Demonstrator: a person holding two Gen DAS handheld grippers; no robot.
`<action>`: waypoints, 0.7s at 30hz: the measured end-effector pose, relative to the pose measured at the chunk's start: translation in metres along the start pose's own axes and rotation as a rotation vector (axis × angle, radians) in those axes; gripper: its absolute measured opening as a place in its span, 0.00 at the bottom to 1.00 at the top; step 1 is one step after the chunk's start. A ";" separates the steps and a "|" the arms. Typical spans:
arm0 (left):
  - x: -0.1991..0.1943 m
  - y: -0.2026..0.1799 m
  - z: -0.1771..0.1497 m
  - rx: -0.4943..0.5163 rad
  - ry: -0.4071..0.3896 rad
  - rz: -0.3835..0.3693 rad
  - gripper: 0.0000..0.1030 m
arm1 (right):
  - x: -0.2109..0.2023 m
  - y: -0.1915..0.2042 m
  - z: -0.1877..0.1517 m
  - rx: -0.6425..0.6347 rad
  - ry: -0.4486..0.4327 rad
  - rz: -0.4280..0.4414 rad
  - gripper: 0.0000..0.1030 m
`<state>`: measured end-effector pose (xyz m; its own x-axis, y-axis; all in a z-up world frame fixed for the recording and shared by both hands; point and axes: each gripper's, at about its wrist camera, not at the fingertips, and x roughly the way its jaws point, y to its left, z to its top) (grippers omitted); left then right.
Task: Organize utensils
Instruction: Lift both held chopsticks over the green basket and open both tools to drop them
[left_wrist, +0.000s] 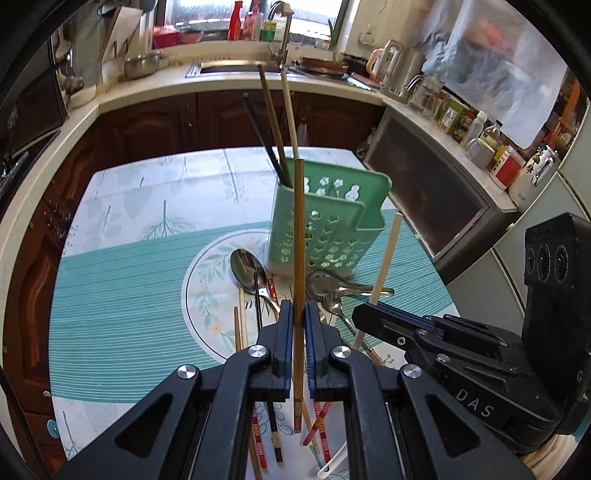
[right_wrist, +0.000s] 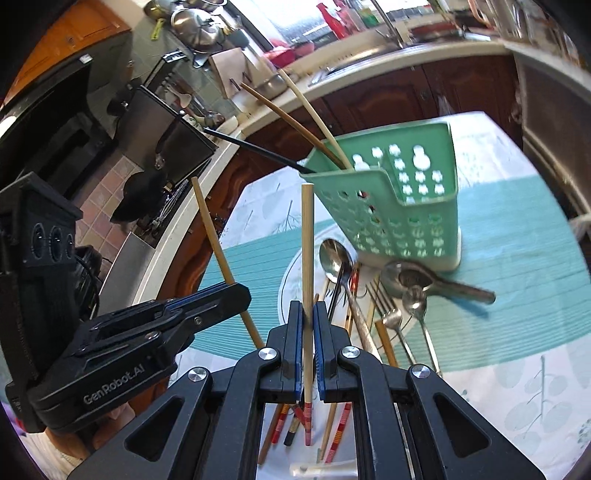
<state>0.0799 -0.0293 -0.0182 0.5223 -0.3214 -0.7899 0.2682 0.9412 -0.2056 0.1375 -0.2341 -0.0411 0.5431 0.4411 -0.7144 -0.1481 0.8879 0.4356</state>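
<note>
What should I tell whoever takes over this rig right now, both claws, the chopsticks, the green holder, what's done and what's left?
Left claw: shut on a brown chopstick, held upright.
Right claw: shut on a pale chopstick with a red-striped end, also upright.
Green holder: stands on the tablecloth behind the pile, apart from both claws.
Done: three chopsticks already stand in the holder's left compartment.
Left: drop in the two held chopsticks, then sort the loose pile in front of the holder: spoons, a fork, more chopsticks and a white spoon.
</note>
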 end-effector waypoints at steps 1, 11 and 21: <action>-0.004 -0.001 0.000 0.005 -0.016 0.001 0.03 | -0.003 0.002 0.002 -0.008 -0.007 0.000 0.05; -0.062 -0.027 0.036 0.083 -0.194 -0.014 0.03 | -0.073 0.022 0.056 -0.080 -0.175 -0.004 0.05; -0.091 -0.046 0.116 0.072 -0.405 0.018 0.03 | -0.134 0.042 0.133 -0.127 -0.423 -0.109 0.05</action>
<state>0.1140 -0.0557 0.1299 0.7998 -0.3335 -0.4991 0.3046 0.9419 -0.1414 0.1681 -0.2731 0.1461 0.8473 0.2750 -0.4544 -0.1567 0.9469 0.2808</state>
